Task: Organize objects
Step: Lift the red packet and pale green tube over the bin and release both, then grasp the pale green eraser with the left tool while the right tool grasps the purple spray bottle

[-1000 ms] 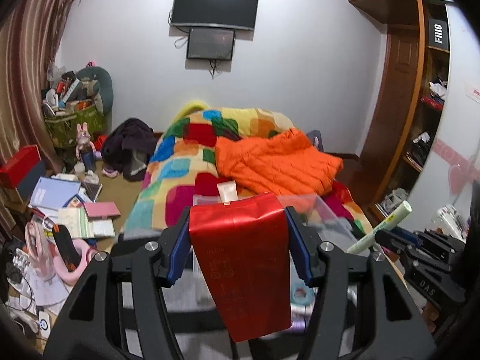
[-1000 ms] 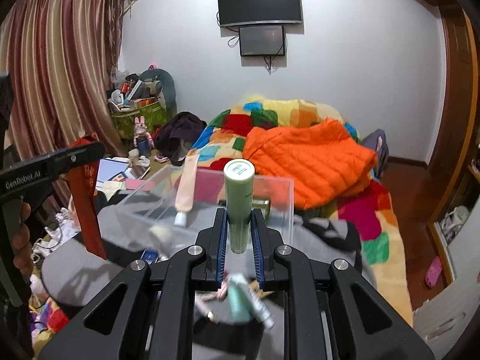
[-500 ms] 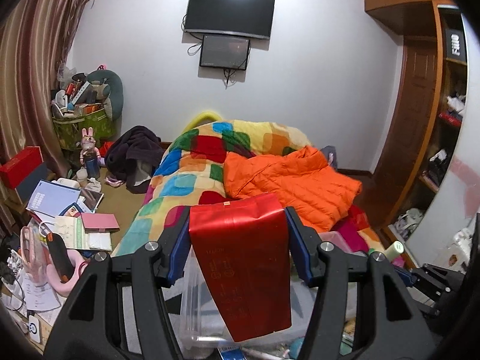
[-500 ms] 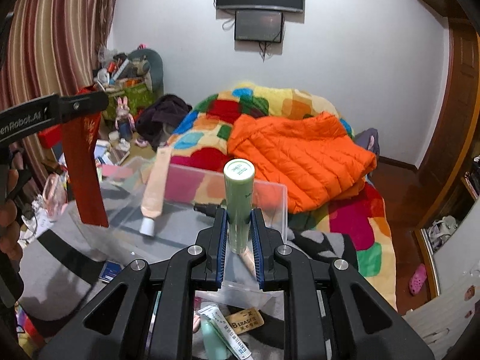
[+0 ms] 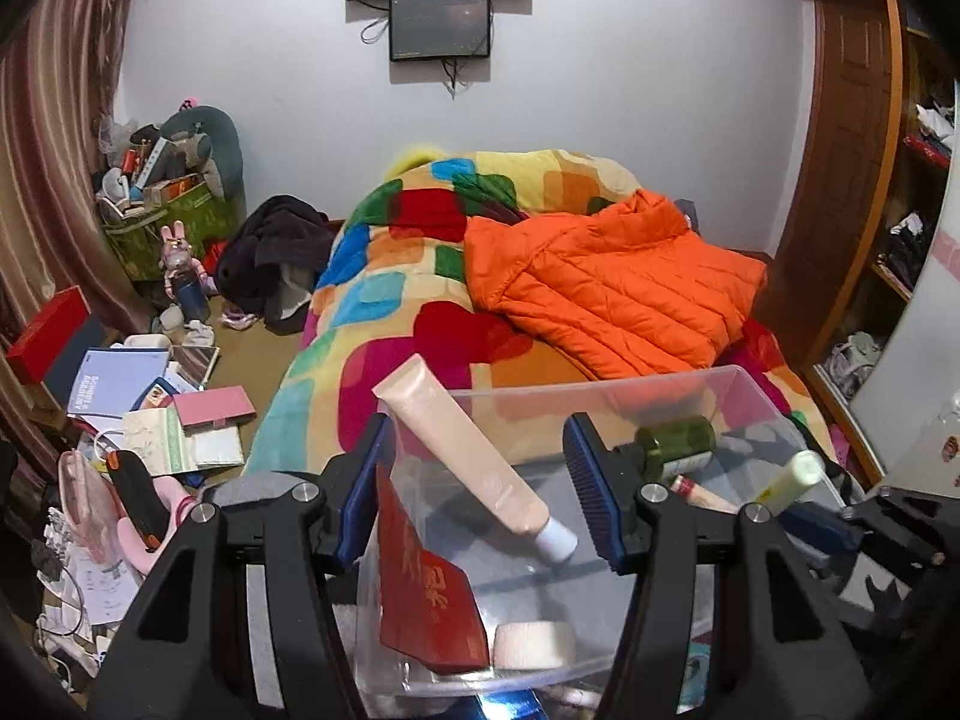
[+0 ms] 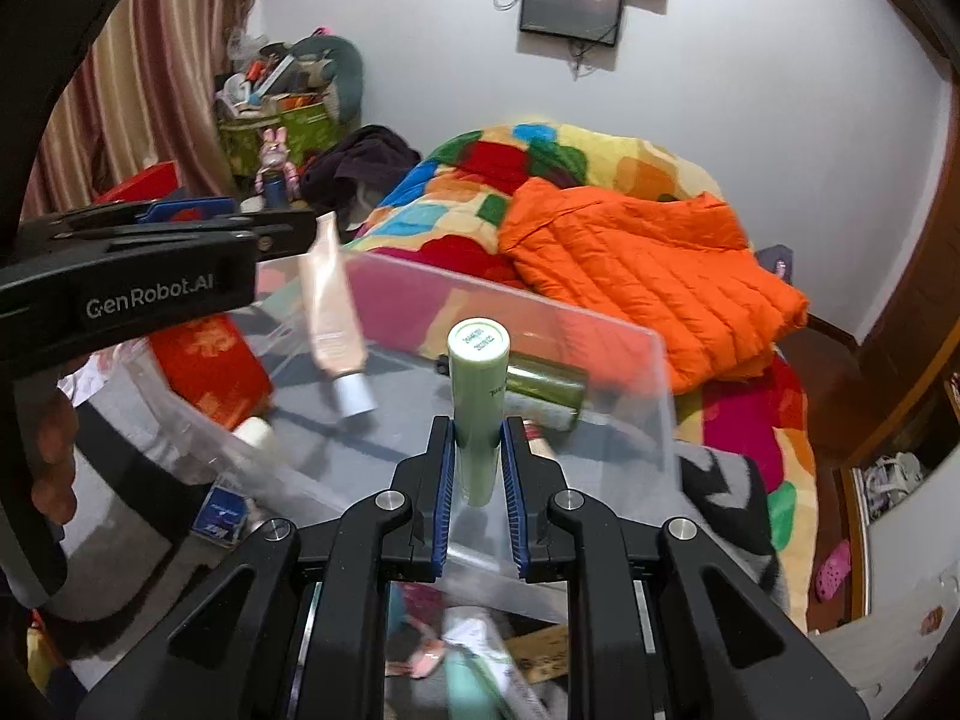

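Left gripper (image 5: 480,498): jaws apart, gripping nothing, poised over clear bin (image 5: 606,387). Right gripper (image 6: 474,468): clamped on 1 pale green tube (image 6: 477,414), long axis upright, flat cap end up, above bin. Bin contents: 1 red packet (image 5: 420,594) leaning on left wall; 1 peach tube (image 5: 474,459) slanted, white cap down toward bin floor; 1 dark green bottle (image 5: 675,441) lying on its side; 1 white round item (image 5: 534,645). Surface: bed w/ patchwork blanket (image 5: 384,300), 1 orange jacket (image 5: 606,294). Room: 2 wall screens, striped curtain, cluttered floor at left.
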Demonstrator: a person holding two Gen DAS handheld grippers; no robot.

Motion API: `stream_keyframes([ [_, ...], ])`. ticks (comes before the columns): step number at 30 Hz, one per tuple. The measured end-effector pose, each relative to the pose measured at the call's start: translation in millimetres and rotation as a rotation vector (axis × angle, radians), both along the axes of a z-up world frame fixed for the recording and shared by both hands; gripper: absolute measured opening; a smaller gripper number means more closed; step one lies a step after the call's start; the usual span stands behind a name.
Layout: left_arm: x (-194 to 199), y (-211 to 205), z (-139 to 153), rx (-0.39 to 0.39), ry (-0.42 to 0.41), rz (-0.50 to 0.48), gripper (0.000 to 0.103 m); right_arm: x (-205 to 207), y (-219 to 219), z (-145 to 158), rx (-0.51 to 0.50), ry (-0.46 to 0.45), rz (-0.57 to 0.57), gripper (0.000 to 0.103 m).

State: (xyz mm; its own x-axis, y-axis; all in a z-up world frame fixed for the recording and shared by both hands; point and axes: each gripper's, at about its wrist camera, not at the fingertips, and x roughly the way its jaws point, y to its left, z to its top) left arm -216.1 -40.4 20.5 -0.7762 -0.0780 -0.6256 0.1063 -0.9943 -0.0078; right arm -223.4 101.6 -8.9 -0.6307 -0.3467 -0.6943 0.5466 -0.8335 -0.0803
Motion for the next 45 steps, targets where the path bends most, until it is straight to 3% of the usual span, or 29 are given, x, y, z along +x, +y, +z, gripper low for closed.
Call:
stream_keyframes([
  [3, 7, 1, 3, 0.011, -0.005, -0.027, 0.059, 1, -4, -3, -0.005, -0.023, 0.024, 0.014],
  [5, 12, 1, 4, 0.018, -0.012, -0.041, 0.064, 1, -4, -3, -0.008, -0.03, 0.026, 0.017],
  [7, 19, 2, 4, 0.032, -0.021, -0.059, 0.071, 4, -2, 0, -0.02, -0.031, 0.03, 0.033],
  [9, 27, 3, 5, 0.034, -0.023, -0.068, 0.073, 10, 2, 7, -0.038, -0.01, 0.031, 0.039],
  [12, 40, 3, 4, 0.039, -0.03, -0.078, 0.075, 18, 14, 16, -0.052, 0.013, 0.022, 0.04],
  [15, 54, 2, 1, 0.062, -0.04, -0.088, 0.087, 25, 27, 23, -0.069, 0.025, 0.005, 0.04],
  [22, 79, 7, -22, 0.069, -0.108, -0.13, 0.088, 43, 63, 24, -0.102, 0.012, -0.046, 0.04],
  [31, 86, 25, -63, 0.084, -0.212, -0.184, 0.087, 70, 81, -2, -0.118, -0.075, -0.039, 0.04],
  [33, 85, 31, -68, 0.087, -0.22, -0.211, 0.084, 77, 76, -9, -0.121, -0.096, -0.008, 0.04],
  [36, 82, 40, -74, 0.085, -0.249, -0.245, 0.071, 86, 69, -16, -0.117, -0.117, 0.035, 0.04],
  [42, 83, 52, -83, 0.077, -0.282, -0.308, 0.035, 97, 50, -33, -0.088, -0.143, 0.107, 0.04],
  [45, 85, 53, -82, 0.062, -0.274, -0.308, 0.035, 98, 43, -39, -0.078, -0.153, 0.128, 0.04],
])
